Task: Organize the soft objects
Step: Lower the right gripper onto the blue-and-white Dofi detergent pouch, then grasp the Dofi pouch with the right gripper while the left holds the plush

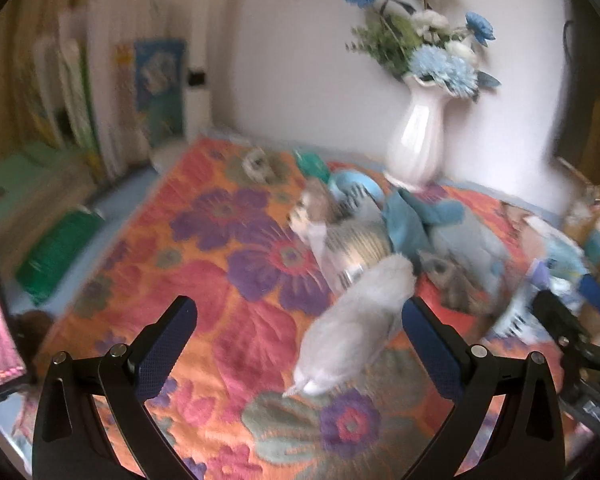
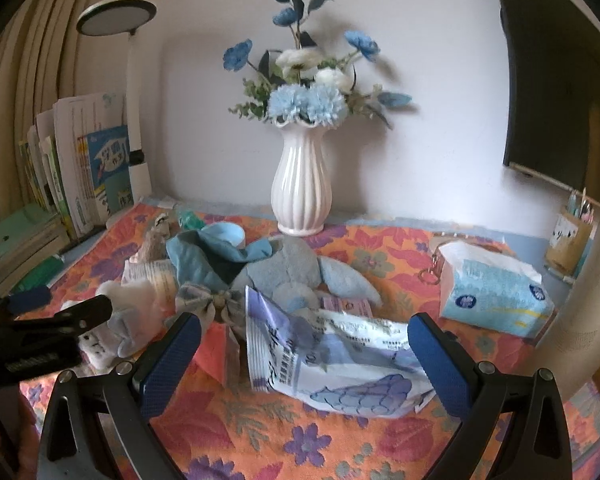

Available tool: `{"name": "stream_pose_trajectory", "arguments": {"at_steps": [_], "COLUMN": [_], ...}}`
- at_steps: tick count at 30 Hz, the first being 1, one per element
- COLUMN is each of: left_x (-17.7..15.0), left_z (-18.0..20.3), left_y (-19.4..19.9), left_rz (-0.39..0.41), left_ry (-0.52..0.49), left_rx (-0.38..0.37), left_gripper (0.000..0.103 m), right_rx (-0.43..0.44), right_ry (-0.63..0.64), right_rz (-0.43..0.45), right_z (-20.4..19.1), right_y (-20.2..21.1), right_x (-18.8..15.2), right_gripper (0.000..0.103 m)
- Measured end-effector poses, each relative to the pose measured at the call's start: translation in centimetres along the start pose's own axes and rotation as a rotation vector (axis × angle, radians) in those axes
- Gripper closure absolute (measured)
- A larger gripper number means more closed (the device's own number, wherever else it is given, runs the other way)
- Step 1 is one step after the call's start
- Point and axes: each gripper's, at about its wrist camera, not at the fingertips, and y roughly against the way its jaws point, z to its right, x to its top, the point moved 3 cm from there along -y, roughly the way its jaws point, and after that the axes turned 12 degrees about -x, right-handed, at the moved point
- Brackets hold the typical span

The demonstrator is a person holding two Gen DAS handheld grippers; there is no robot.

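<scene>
Right wrist: flowers (image 2: pixel 308 76) in white vase (image 2: pixel 301 188).

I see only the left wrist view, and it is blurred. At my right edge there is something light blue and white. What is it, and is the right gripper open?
Observer: It is a tissue pack, light blue and white, lying on the floral cloth right of the vase.
Operator: And the right gripper?
Observer: The right gripper is open, and a crumpled purple-and-white plastic bag lies between its fingers, not gripped.
Operator: Is something standing behind the books?
Observer: Yes, a white desk lamp with a round head stands beside the books, at the wall.
</scene>
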Motion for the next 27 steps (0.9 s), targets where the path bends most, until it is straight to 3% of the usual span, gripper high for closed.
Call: {"name": "stream_pose_trajectory", "arguments": {"at_steps": [5,8,12,16,20,23,25,27], "left_x": [-0.5,-0.8,-1.0,-1.6,-2.1,-2.5,-2.4,-2.2], "left_z": [-0.5,1.3,3.4,5.0,5.7,5.9,5.7,5.3], "left_y": [0.2,0.1,-0.8,-3.5,-5.1,-5.6,-5.6,-5.4], "left_rz": [-0.115,-0.174,-0.229,-0.296,-0.311,-0.325,-0.314,-0.297], "left_ry": [0.006,-0.082,-0.131,-0.165,-0.157,-0.166,-0.161,-0.133], "left_rx": [-0.134,-0.164,-0.269,-0.269,-0.278,-0.278,-0.263,-0.263], "left_gripper": [0.001,0.001,0.001,0.001,0.002,0.025,0.029,0.047], "right_rx": [0.046,0.125,0.218,0.145,0.087,0.04,0.026,0.003], "right_ry": [0.088,0.125,0.16,0.291,0.387,0.467,0.537,0.626], "right_rz": [-0.032,-0.109,-0.216,-0.201,-0.178,-0.167,-0.14,-0.117], "right_z": [1.3,2.3,2.8,2.0,1.9,1.7,1.1,0.1], "right_y": [1.2,1.2,0.5,0.0,-1.5,-2.8,-2.9,-3.2], "right_x": [-0.6,-1.3,-2.7,-2.9,-2.2,-2.0,-2.2,-2.6], "right_gripper": [0.0,0.0,0.0,0.0,0.0,0.0,0.0,0.0]}}
